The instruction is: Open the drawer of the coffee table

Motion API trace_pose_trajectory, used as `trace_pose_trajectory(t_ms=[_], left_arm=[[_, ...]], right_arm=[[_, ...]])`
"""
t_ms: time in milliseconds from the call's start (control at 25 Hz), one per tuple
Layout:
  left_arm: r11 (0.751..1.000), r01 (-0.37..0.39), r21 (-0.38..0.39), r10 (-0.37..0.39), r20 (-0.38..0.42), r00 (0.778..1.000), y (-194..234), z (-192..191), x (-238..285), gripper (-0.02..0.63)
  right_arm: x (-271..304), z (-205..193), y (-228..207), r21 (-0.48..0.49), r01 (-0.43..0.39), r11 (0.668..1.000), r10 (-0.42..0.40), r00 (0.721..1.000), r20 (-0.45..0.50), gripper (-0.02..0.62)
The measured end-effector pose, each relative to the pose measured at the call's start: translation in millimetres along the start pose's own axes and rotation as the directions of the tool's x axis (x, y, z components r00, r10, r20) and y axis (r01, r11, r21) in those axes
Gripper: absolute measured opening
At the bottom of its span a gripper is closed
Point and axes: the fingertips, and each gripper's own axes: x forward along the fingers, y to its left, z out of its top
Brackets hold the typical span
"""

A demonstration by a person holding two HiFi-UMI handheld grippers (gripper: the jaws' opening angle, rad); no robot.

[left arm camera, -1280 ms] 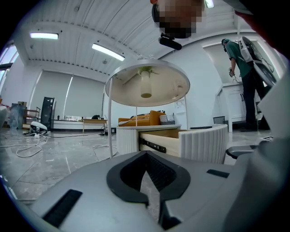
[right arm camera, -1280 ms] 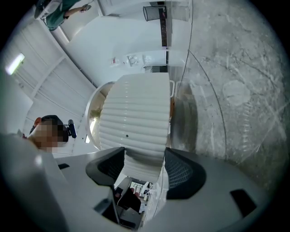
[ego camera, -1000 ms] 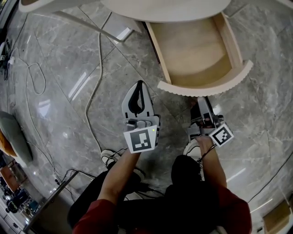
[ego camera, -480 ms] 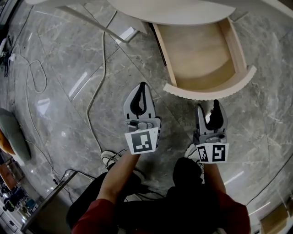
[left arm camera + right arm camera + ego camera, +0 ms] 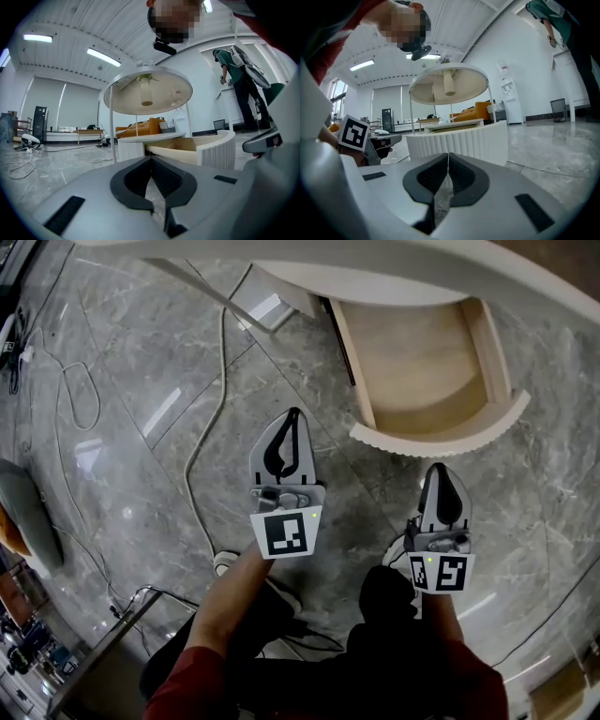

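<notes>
On the left, a pale cable (image 5: 199, 432) trails across the grey marble floor (image 5: 122, 362). The left gripper (image 5: 293, 416) hovers above the floor with its jaws pressed together and nothing between them. It points toward the far side, where the coffee table (image 5: 375, 268) stands. The table's drawer (image 5: 441, 439) is pulled out toward the person. Its wooden inside is bare and its ribbed, curved front is nearest. The right gripper (image 5: 442, 470) hangs just near of that front, apart from it. Its jaws have just been closing and now meet, tips touching, gripping nothing.
</notes>
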Motion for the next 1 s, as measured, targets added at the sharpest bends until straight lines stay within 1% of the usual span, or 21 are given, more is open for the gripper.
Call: trace_pose_trajectory(t_ms=[80, 200, 280, 400, 520, 600, 720, 800, 880, 1000], left_arm=[[0.999, 0.041, 0.033, -0.041, 0.003, 0.999, 7.7, 17.7, 0.7, 0.014], [0.991, 0.115, 0.075, -0.116, 0.020, 0.993, 17.1, 61.9, -0.5, 0.014], [0.985, 0.155, 0.077, -0.156, 0.006, 0.988, 26.0, 95.7, -3.2, 0.014], [0.983, 0.169, 0.067, -0.168, -0.026, 0.985, 45.8, 154.6, -14.2, 0.014], [0.988, 0.145, 0.058, -0.143, -0.040, 0.989, 70.0, 227.6, -32.0, 0.014], [0.993, 0.112, 0.037, -0.111, -0.041, 0.993, 83.8, 282.9, -42.3, 0.014], [0.997, 0.072, 0.003, -0.071, -0.074, 0.995, 101.0, 367.7, -60.9, 0.014], [0.999, 0.050, 0.014, -0.049, -0.076, 0.996, 114.4, 430.3, -69.6, 0.014], [1.000, 0.011, 0.023, -0.010, -0.061, 0.998, 129.3, 493.8, -73.2, 0.014], [0.999, -0.035, 0.023, 0.036, -0.047, 0.998, 149.1, 585.6, -77.0, 0.014]], right_arm=[[-7.1, 20.9, 4.0, -0.017, 0.001, 1.000, -0.001, 1.000, -0.007, 0.023], [-13.8, 64.8, 17.6, -0.058, -0.021, 0.998, 0.019, 0.999, -0.026, 0.023], [-13.8, 102.4, 29.8, -0.062, -0.035, 0.997, 0.033, 0.999, -0.033, 0.021], [-11.6, 170.0, 49.6, -0.065, -0.046, 0.997, 0.044, 0.998, -0.035, 0.022], [-10.4, 248.4, 68.6, -0.049, -0.060, 0.997, 0.058, 0.998, -0.034, 0.021], [-10.9, 305.2, 79.5, -0.041, -0.073, 0.996, 0.072, 0.997, -0.031, 0.022], [-17.6, 391.1, 97.4, -0.041, -0.091, 0.995, 0.090, 0.995, -0.033, 0.023], [-21.0, 449.0, 110.2, -0.036, -0.099, 0.994, 0.097, 0.995, -0.031, 0.023], [-20.5, 510.1, 120.5, -0.033, -0.119, 0.992, 0.118, 0.993, -0.026, 0.023], [-19.2, 607.5, 129.7, -0.044, -0.151, 0.987, 0.152, 0.988, 0.008, 0.023]])
